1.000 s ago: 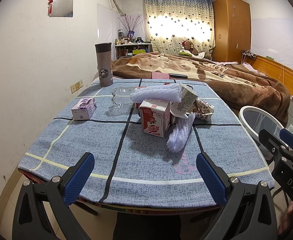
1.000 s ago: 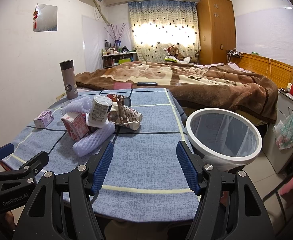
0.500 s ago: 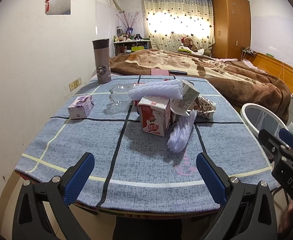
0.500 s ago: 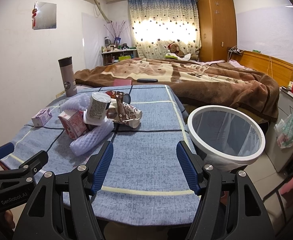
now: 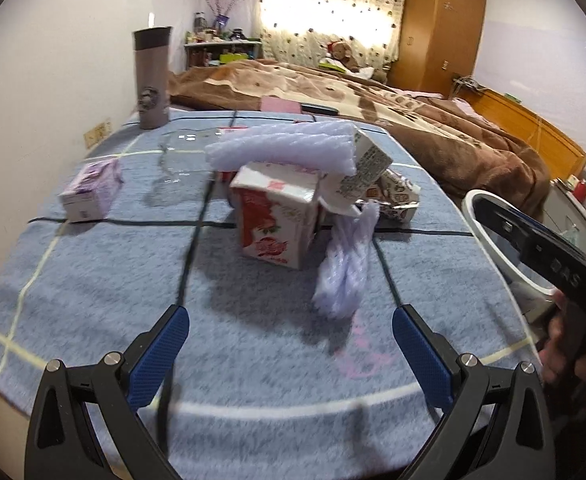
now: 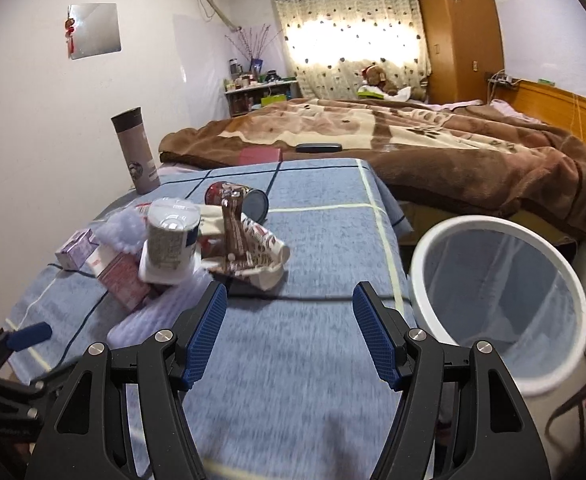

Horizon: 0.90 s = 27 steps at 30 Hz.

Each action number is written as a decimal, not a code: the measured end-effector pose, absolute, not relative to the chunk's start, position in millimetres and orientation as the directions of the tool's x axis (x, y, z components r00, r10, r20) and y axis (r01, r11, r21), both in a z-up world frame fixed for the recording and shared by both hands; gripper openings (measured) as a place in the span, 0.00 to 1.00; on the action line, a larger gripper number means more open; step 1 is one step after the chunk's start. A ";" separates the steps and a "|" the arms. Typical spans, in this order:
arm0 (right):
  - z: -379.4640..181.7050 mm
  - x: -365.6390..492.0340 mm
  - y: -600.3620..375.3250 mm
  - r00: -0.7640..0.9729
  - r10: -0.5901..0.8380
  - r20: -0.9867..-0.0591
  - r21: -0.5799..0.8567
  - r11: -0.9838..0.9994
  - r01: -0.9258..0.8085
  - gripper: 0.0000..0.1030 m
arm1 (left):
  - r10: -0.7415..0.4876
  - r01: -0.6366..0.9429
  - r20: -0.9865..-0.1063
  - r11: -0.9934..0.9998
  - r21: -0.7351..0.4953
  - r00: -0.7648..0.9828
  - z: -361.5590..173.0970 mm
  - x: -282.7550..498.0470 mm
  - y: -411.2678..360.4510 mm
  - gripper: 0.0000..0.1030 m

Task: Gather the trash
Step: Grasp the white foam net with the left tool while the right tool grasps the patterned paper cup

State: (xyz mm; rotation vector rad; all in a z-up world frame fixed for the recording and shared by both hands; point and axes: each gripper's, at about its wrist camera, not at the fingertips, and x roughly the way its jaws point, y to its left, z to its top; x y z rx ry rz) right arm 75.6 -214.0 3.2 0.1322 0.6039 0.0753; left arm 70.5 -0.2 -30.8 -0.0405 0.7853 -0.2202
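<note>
Jaws stand apart and empty on both the left gripper [image 5: 291,330] and the right gripper [image 6: 289,308], above the table [image 5: 93,280]. Ahead lies the trash pile: a red carton [image 5: 277,220], foam netting [image 5: 345,268], perhaps a crumpled wrapper [image 6: 253,250]. A white bin [image 6: 497,304] stands just beside the table.

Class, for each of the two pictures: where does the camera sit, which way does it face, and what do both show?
Left wrist: behind the open left tongs, facing the red carton; a hand shows.
Right wrist: behind the open right tongs, facing the crumpled wrapper and bin.
Shared: carton, flask, bin.
</note>
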 end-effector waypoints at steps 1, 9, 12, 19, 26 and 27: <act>2.8 79.8 -215.3 0.815 0.122 -0.566 0.151 0.988 -0.043 0.65 | -0.215 0.187 -0.702 0.975 -0.117 0.679 -31.1 73.7 -2.1 1.00; -7.8 122.2 -212.8 0.760 0.140 -0.635 0.112 0.990 -0.088 0.65 | -0.244 0.237 -0.732 0.964 -0.116 0.636 -38.9 101.6 -21.4 0.83; -10.9 130.1 -217.1 0.738 0.184 -0.649 0.147 0.982 -0.116 0.65 | -0.246 0.255 -0.738 0.961 -0.103 0.629 -40.3 108.3 -28.2 0.79; -12.1 148.5 -212.4 0.722 0.216 -0.658 0.123 0.976 -0.180 0.55 | -0.263 0.267 -0.761 0.956 -0.121 0.593 -49.2 123.2 -32.0 0.61; -19.7 162.1 -211.8 0.667 0.282 -0.689 0.172 0.958 -0.227 0.33 | -0.279 0.267 -0.770 0.952 -0.147 0.574 -55.2 126.3 -29.5 0.52; -20.8 160.7 -211.9 0.660 0.286 -0.695 0.175 0.957 -0.231 0.31 | -0.280 0.265 -0.768 0.953 -0.149 0.576 -54.9 125.7 -28.3 0.51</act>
